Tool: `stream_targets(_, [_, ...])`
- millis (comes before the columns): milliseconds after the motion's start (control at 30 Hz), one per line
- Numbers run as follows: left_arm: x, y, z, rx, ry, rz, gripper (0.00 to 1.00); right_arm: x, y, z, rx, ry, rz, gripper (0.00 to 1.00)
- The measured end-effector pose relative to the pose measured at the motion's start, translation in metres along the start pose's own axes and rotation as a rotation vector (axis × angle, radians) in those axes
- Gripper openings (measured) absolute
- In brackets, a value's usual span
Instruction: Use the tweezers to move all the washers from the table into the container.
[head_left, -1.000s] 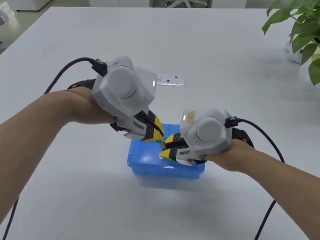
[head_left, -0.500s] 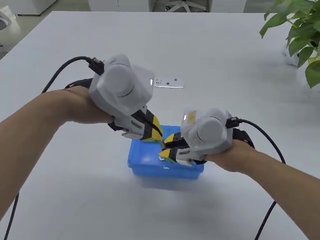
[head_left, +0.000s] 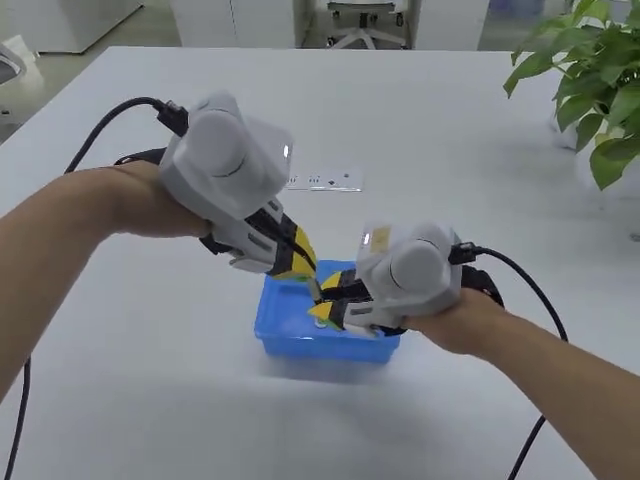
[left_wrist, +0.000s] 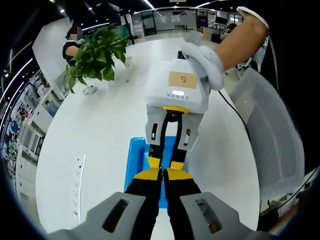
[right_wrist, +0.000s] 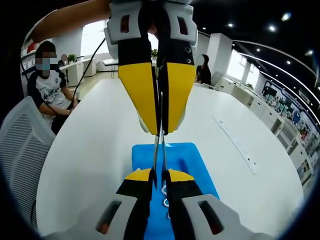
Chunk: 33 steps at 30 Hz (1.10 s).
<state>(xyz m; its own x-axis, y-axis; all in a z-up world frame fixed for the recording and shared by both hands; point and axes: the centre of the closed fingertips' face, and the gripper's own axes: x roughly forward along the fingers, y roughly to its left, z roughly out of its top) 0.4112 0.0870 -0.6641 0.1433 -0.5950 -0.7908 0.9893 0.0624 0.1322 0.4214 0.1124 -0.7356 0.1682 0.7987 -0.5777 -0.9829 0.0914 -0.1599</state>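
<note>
Apparently little has changed relative to the container: the left tongs and right tongs still meet tip to tip just above it. Both are clenched on the tweezers, whose thin blades run between them. A small ring, probably a washer, lies inside the container, so a drop looks done. Whether the tweezers carry another is too small to tell.

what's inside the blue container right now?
In the right gripper view, at least one small washer lies on the blue container floor, near the tweezers. The left gripper and right gripper cover much of the floor, so no full count.
</note>
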Motion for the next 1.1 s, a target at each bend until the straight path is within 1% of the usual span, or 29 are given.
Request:
stream_targets(200, [-0.008,-0.006,0.006,-0.002,-0.012,-0.002,0.06,-0.009,0.004,0.006,0.009,-0.020,-0.012,0.12])
stream_targets(433, [-0.015,-0.013,0.010,0.006,-0.007,-0.005,0.06,-0.016,0.010,0.003,0.005,-0.013,-0.021,0.12])
stream_targets(533, [-0.016,-0.015,0.013,0.006,-0.013,-0.008,0.06,-0.017,0.011,0.004,0.010,-0.020,-0.023,0.12])
stream_targets(667, [-0.016,-0.017,0.012,0.012,-0.002,-0.009,0.06,-0.018,0.013,0.008,0.007,-0.028,-0.023,0.12])
stream_targets(867, [-0.017,-0.018,0.013,0.011,-0.001,-0.010,0.06,-0.021,0.013,0.012,-0.005,-0.048,-0.027,0.12])
stream_targets(1100, [-0.019,-0.019,0.014,0.009,-0.001,-0.006,0.05,-0.024,0.015,0.013,-0.009,-0.048,-0.029,0.09])
